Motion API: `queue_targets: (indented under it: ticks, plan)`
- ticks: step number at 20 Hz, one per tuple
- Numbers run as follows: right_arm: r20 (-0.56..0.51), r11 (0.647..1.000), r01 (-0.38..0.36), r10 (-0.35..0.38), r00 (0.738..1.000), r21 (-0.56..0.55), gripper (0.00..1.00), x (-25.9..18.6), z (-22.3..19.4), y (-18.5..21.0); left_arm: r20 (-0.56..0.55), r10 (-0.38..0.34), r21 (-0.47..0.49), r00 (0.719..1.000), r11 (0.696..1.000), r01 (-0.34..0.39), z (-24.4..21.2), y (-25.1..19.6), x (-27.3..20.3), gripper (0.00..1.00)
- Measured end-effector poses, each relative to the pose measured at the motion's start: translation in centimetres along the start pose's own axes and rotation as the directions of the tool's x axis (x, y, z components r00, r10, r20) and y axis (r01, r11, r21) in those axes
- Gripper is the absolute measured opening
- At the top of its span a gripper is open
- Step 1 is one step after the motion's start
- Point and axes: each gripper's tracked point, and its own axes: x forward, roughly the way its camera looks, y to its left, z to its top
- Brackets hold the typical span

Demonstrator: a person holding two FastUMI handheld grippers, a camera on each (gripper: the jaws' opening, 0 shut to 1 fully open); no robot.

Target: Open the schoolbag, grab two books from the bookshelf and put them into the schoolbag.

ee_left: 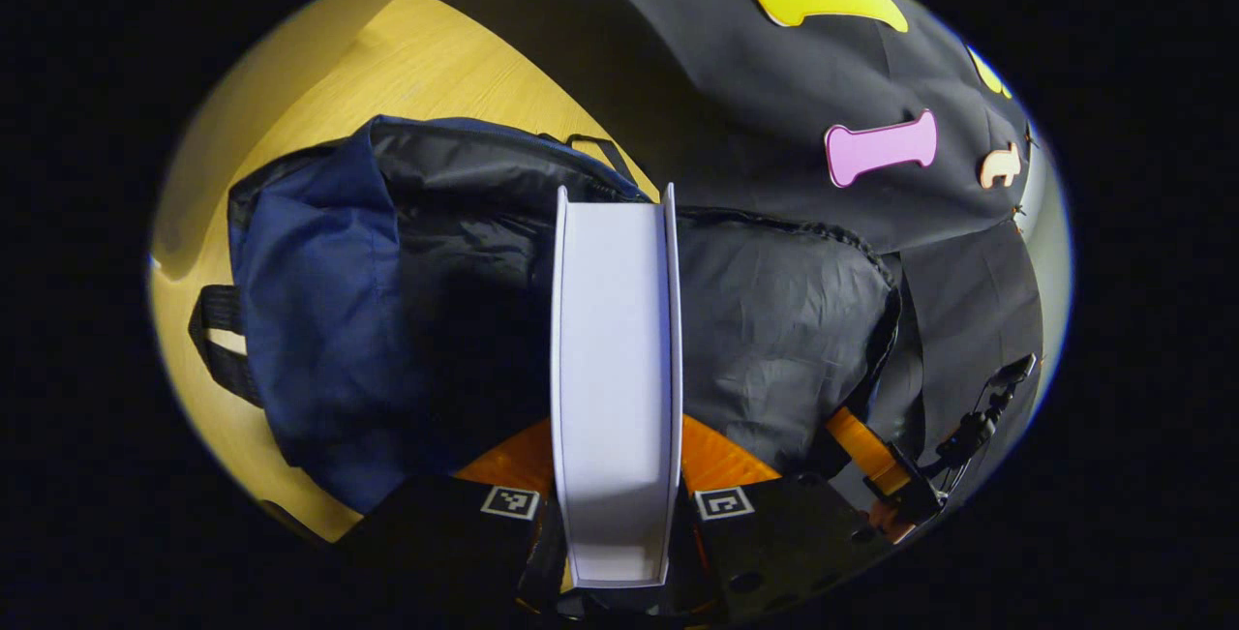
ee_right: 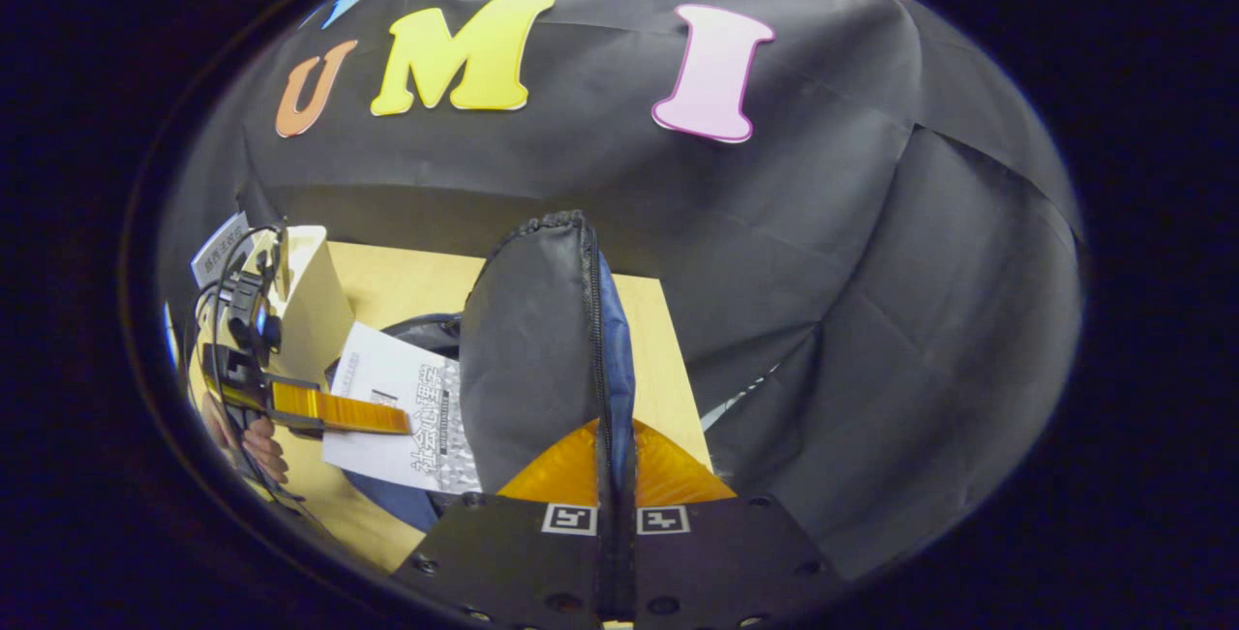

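Note:
My left gripper (ee_left: 617, 461) is shut on a white book (ee_left: 615, 349), seen edge-on and pointing at the schoolbag (ee_left: 319, 320). The bag is navy with a black lining and lies on the wooden table (ee_left: 387, 59). My right gripper (ee_right: 615, 461) is shut on the bag's zippered flap (ee_right: 542, 349) and holds it upright, so the mouth stays open. In the right gripper view the left gripper (ee_right: 339, 410) holds the white book (ee_right: 407, 407) at the bag's mouth. The right gripper (ee_left: 871, 461) also shows at the flap's lower right in the left gripper view.
A cream bookshelf (ee_right: 310, 291) stands on the table to the left in the right gripper view, with a book (ee_right: 218, 248) behind it. A hand (ee_right: 256, 441) holds the left gripper. The black cloth wall hangs close behind the bag.

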Motion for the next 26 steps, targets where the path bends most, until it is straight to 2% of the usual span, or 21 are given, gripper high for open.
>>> queue_targets:
  ticks: [1,4,6,8,9,10,11,12,15,17,19,20,24,26]
  plan:
    - [0.001,1.0,-0.002,0.002,1.0,-0.002,0.0,0.1,0.1,0.3,-0.004,-0.006,-0.018,1.0,1.0,0.006,0.4,0.3,0.1,0.45]
    - [-0.002,1.0,-0.011,0.011,1.0,-0.007,0.0,0.3,0.3,0.8,-0.019,0.053,-0.04,0.998,0.998,-0.054,1.0,2.4,1.2,0.48]
    - [-0.001,1.0,-0.013,0.013,1.0,-0.006,0.0,0.3,0.4,1.0,-0.055,0.103,-0.025,0.993,0.994,-0.104,0.5,3.3,1.4,0.59]
    - [-0.004,1.0,-0.015,0.015,1.0,0.0,0.0,0.5,0.3,1.2,-0.135,0.173,-0.001,0.976,0.985,-0.175,-0.7,4.3,1.3,0.69]
    - [-0.006,1.0,-0.014,0.014,1.0,0.002,0.0,0.5,0.2,1.2,-0.152,0.187,-0.001,0.971,0.982,-0.189,-0.9,4.4,1.1,0.86]
    - [-0.005,1.0,-0.014,0.014,1.0,0.005,0.0,0.4,0.2,1.2,-0.175,0.22,0.006,0.96,0.975,-0.222,-1.1,4.7,0.9,0.81]
    - [-0.004,1.0,-0.015,0.015,1.0,0.005,0.0,0.5,0.2,1.3,-0.198,0.254,0.024,0.947,0.967,-0.254,-1.4,5.0,0.5,0.92]
    - [-0.003,1.0,-0.016,0.016,1.0,0.005,0.0,0.5,0.2,1.4,-0.21,0.293,0.043,0.933,0.956,-0.29,-1.5,5.4,-0.2,0.87]
    - [-0.001,1.0,-0.017,0.017,1.0,0.0,0.0,0.4,0.2,1.5,-0.234,0.404,0.101,0.884,0.915,-0.391,-1.6,6.5,-2.5,1.0]
    - [-0.003,1.0,-0.008,0.008,1.0,-0.01,0.0,0.6,0.0,1.6,-0.229,0.517,0.201,0.824,0.854,-0.48,-1.3,6.8,-5.4,0.98]
    - [-0.007,1.0,-0.012,0.012,1.0,-0.005,0.0,0.8,0.1,1.9,-0.178,0.574,0.283,0.799,0.808,-0.517,-0.2,5.7,-8.3,0.99]
    - [-0.005,1.0,-0.01,0.01,1.0,-0.007,0.0,0.8,0.2,1.8,-0.148,0.587,0.313,0.796,0.791,-0.526,0.4,4.8,-9.2,0.99]
    - [0.002,1.0,-0.01,0.01,1.0,-0.003,0.0,0.4,0.4,2.1,-0.023,0.584,0.406,0.811,0.747,-0.526,2.8,1.3,-14.1,0.98]
    - [0.002,1.0,-0.01,0.01,1.0,-0.001,0.0,0.4,0.4,2.2,0.039,0.566,0.411,0.823,0.742,-0.53,4.1,-0.3,-16.8,0.99]
